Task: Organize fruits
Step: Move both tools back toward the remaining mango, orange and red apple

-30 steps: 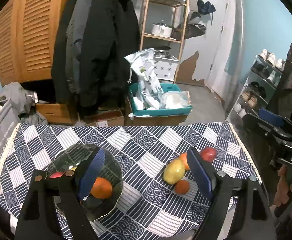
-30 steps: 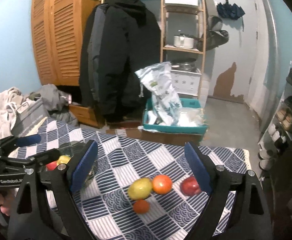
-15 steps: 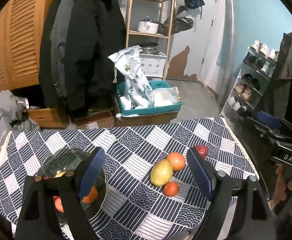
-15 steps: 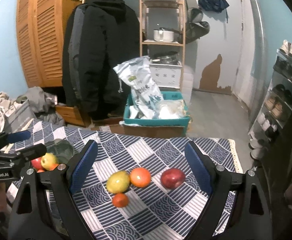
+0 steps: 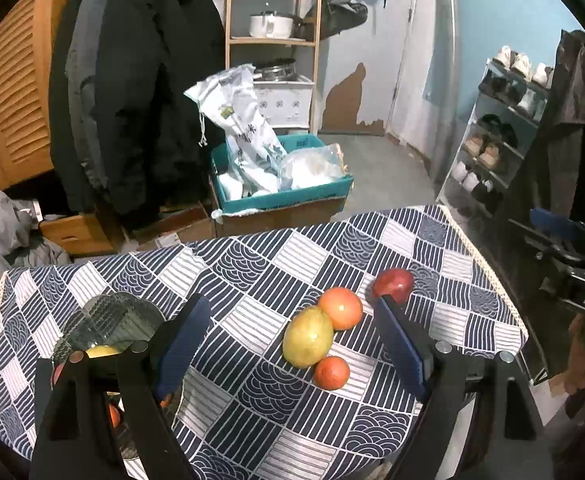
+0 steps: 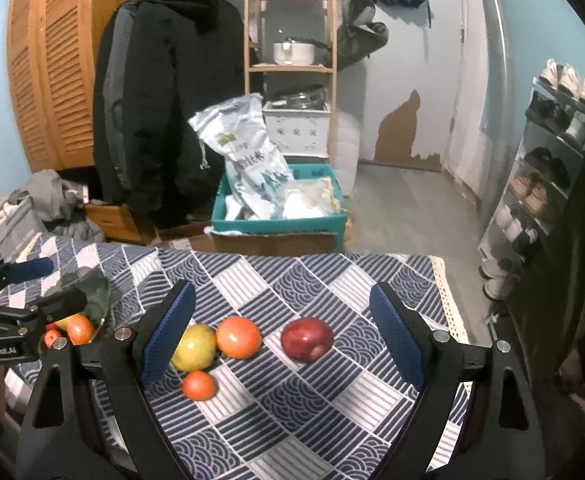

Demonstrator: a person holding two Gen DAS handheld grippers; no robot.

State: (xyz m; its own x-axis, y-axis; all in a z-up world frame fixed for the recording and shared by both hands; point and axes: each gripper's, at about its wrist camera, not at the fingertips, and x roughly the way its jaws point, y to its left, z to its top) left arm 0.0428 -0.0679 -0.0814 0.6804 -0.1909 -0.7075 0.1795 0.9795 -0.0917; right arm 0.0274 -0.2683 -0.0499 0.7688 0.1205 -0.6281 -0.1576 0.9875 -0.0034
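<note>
Left wrist view. Left claw point(image 5: 288, 344): jaws apart, nothing between the pads, hanging over the bench point(image 5: 252, 276), which wears a navy-and-white patterned cloth. Landmark: mango point(image 5: 307, 336), yellow-green, lying on the cloth between the jaws.
- Large orange point(image 5: 341, 308): touching the mango on its far right side.
- Small orange point(image 5: 331, 372): just beside the mango, near side.
- Red apple point(image 5: 393, 283): right of the large orange, partly hidden behind the right blue pad.
- Glass bowl point(image 5: 108, 320): well left of the mango, largely covered by the left finger; yellow and orange-red fruit show inside, not identifiable.
- Teal crate point(image 5: 284, 196) with white bags: on the floor beyond the bench.
- Dark coats point(image 5: 132, 92), wooden shelf unit point(image 5: 272, 40), shoe rack point(image 5: 504, 132): farther back.
- Right claw point(image 5: 564, 240): at the right edge, seen side-on.

Right wrist view. Right claw point(image 6: 282, 336): jaws apart, empty, above the same bench point(image 6: 332, 400). Landmark: mango point(image 6: 194, 347), partly behind the left pad.
- Large orange point(image 6: 239, 337): touching the mango's right.
- Small orange point(image 6: 199, 385): just beside it, near side.
- Red apple point(image 6: 307, 339): right of the large orange, apart from it.
- Glass bowl point(image 6: 92, 292) holding fruit: well left, behind the left claw point(image 6: 32, 284).
</note>
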